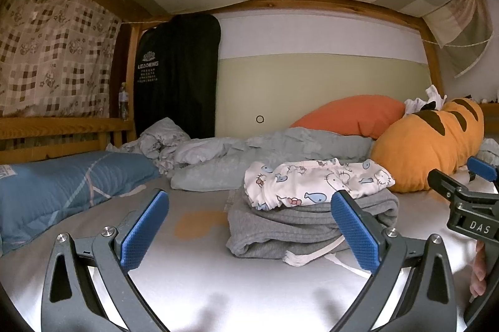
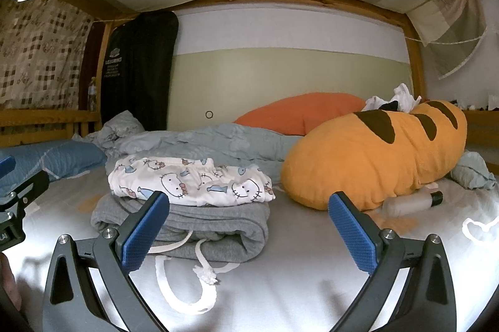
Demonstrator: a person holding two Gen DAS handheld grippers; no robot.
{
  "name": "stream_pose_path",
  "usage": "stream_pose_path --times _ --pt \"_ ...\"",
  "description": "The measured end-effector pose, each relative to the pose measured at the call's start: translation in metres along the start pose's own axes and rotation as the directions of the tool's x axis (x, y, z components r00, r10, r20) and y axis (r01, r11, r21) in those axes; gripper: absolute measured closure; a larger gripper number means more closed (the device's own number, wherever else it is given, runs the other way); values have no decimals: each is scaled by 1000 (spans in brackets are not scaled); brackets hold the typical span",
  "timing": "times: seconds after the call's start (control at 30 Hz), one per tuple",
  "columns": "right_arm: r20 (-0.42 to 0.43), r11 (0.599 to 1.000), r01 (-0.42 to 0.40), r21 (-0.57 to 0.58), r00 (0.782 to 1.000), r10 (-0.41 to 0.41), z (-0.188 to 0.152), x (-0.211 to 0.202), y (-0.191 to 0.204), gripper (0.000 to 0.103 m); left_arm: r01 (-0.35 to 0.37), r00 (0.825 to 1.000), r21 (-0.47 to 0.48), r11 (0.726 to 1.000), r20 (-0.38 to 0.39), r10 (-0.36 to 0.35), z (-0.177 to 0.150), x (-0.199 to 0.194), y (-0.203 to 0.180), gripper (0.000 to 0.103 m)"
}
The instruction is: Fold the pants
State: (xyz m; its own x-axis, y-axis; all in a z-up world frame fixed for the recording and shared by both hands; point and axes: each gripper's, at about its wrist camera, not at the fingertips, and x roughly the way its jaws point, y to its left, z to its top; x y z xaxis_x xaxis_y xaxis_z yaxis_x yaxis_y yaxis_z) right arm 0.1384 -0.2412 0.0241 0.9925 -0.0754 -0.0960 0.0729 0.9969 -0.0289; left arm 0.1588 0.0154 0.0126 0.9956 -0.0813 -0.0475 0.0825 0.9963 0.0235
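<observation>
Folded grey sweatpants (image 1: 280, 226) (image 2: 215, 222) lie on the white bed sheet, their white drawstring (image 2: 184, 288) trailing toward me. On top rests a folded white pair with cartoon cats and blue fish (image 1: 318, 182) (image 2: 190, 180). My left gripper (image 1: 249, 229) is open just in front of the stack, its right pad level with the grey fold. My right gripper (image 2: 249, 226) is open too, its left pad in front of the grey pants. Neither holds anything. Each gripper shows at the edge of the other's view.
A long orange striped plush pillow (image 2: 374, 157) lies right of the stack, with a small bottle (image 2: 411, 201) by it. Behind are a crumpled light-blue quilt (image 1: 249, 151), an orange pillow (image 1: 349, 113) and a blue pillow (image 1: 62, 185). Wooden bunk rails (image 1: 62, 126) and curtains enclose the bed.
</observation>
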Motion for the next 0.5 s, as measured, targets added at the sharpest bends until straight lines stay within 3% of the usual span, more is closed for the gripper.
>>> stream_pose_path --times 0.5 --pt "2 1000 2 -1 1000 -2 -1 -2 2 1 6 1000 12 1000 11 -6 2 3 1 0"
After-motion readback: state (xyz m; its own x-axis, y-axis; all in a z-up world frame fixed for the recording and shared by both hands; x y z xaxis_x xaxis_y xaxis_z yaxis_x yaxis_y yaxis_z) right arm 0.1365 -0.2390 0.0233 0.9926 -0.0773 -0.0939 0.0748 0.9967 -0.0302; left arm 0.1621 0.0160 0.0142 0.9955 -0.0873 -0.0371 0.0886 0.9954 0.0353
